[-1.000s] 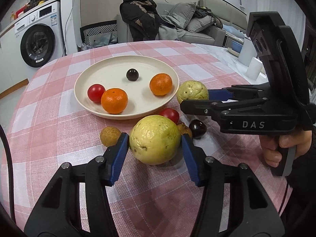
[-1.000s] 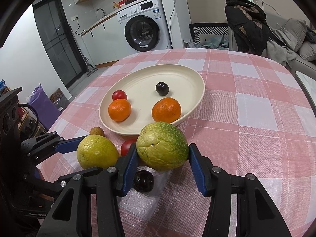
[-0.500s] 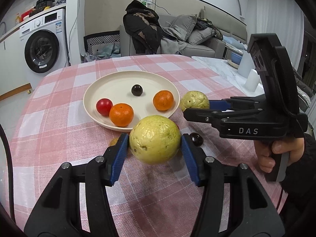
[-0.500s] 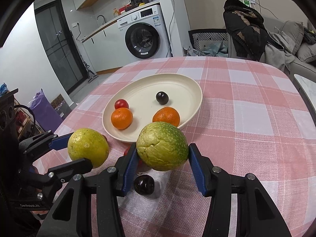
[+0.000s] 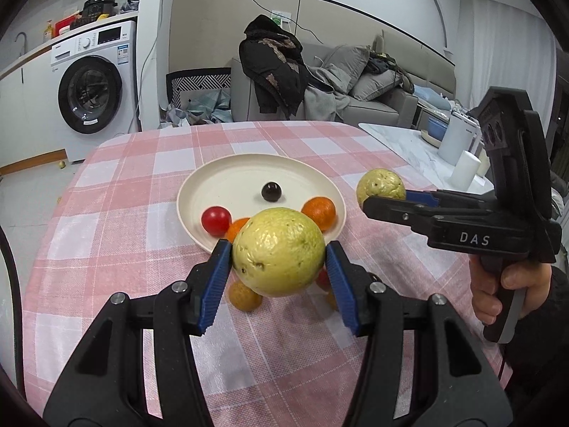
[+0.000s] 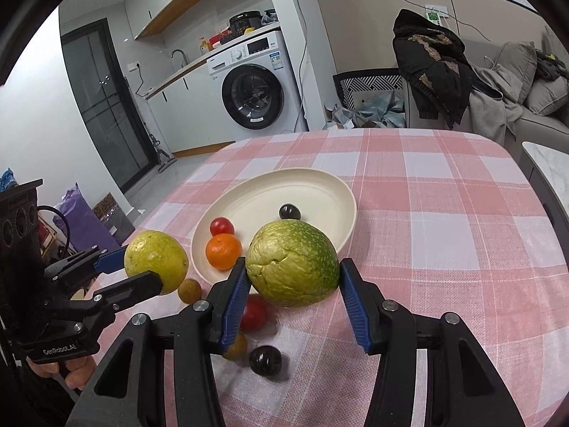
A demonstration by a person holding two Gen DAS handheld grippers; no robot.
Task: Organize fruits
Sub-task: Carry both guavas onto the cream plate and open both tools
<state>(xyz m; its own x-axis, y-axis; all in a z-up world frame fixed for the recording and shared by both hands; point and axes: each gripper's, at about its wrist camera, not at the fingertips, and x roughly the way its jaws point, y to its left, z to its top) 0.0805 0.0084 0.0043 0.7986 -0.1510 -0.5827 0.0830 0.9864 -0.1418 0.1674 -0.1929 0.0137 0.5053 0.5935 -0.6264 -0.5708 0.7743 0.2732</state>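
Above the checked cloth (image 5: 106, 213), left gripper (image 5: 279, 277) pinches a yellow guava (image 5: 279, 251); right gripper (image 6: 291, 295) pinches a green guava (image 6: 291, 267).

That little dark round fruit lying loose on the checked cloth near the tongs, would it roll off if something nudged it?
Probably yes. The dark fruit looks nearly spherical and glossy, so a nudge would likely send it rolling, though the tablecloth may slow it. It looks small and smooth, so it might slip between the wide blue pads of the right tongs, which now hold a green guava.
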